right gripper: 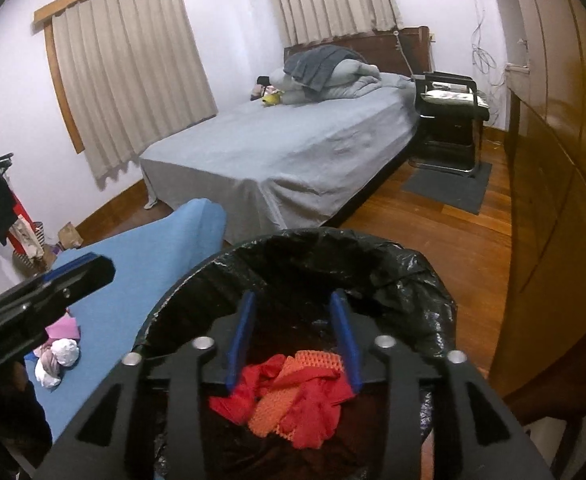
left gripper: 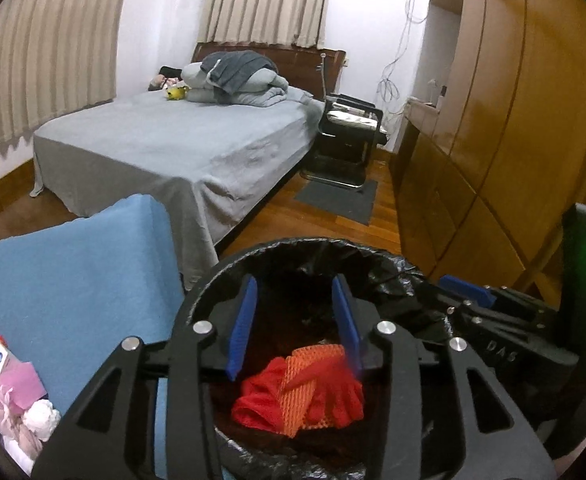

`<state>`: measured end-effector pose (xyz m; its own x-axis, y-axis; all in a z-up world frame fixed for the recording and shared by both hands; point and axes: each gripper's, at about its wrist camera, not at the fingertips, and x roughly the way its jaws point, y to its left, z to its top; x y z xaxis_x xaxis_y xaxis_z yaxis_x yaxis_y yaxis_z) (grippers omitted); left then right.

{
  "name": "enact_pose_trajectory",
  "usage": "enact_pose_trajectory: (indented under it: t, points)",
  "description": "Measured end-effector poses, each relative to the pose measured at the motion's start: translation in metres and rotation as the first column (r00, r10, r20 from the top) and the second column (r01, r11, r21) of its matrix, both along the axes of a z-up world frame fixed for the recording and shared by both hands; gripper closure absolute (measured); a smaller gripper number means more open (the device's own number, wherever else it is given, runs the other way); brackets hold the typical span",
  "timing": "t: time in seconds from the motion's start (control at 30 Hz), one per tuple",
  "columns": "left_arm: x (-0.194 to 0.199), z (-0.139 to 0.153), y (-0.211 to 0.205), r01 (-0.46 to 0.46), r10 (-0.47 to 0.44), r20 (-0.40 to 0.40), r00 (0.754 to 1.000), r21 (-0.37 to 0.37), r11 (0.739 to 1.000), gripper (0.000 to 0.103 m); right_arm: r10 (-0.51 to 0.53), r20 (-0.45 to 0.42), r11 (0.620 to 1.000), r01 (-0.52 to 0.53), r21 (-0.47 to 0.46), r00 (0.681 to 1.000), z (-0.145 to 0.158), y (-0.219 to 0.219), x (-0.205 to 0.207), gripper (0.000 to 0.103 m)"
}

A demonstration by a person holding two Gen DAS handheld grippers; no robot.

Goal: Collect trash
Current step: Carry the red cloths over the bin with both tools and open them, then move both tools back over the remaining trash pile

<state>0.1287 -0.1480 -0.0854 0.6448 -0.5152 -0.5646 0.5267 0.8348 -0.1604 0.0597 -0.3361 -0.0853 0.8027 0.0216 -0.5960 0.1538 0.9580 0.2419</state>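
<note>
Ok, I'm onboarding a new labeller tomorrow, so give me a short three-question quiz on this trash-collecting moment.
1. True or false: the red and orange mesh netting is clamped between the pads of the left gripper.
2. What lines the trash bin? A) black plastic bag B) white paper C) nothing
3. Fill in: the crumpled white and pink scraps lie on a ____ cloth beside the bin.

Key
1. False: both the left gripper and the right gripper stand open above the bin, and the netting lies loose inside it.
2. A
3. blue
</note>
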Motion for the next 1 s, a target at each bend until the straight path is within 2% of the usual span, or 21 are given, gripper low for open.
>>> enact_pose_trajectory:
  t: [0.07,0.13,0.17,0.23,0.37,0.63,1.0]
  points:
    - [-0.002,0.002,0.007,-0.025,0.025,0.021,0.999,0.006,1.000,0.051,-0.004,0.006,1.000,0.004,-0.008,1.000,0.001,0.002,0.000,0.045]
    - [-0.006,0.005,0.015,-0.048,0.048,0.041,0.998,0.012,0.999,0.042,-0.008,0.019,1.000,0.008,-0.016,1.000,0.003,0.006,-0.002,0.027]
    - [-0.008,0.006,0.021,-0.067,0.067,0.053,0.996,0.014,0.998,0.036,-0.009,0.026,1.000,0.010,-0.020,1.000,0.004,0.008,-0.003,0.022]
    - [-0.011,0.009,0.031,-0.100,0.099,0.062,0.993,0.012,0.995,0.030,-0.011,0.035,0.999,0.012,-0.029,0.999,0.007,0.016,-0.001,0.007]
    - [-0.016,0.015,0.059,-0.171,0.170,0.082,0.982,0.012,0.985,0.023,0.009,0.044,0.999,-0.008,-0.036,0.999,0.011,0.029,0.002,0.006]
    - [-0.026,0.020,0.127,-0.329,0.324,0.110,0.940,0.039,0.943,0.022,0.095,0.050,0.995,-0.094,-0.029,0.994,0.015,0.079,0.018,0.006]
    - [-0.045,0.012,0.235,-0.540,0.530,0.113,0.840,0.079,0.838,0.022,0.268,0.050,0.963,-0.267,-0.027,0.962,0.009,0.179,0.038,0.006]
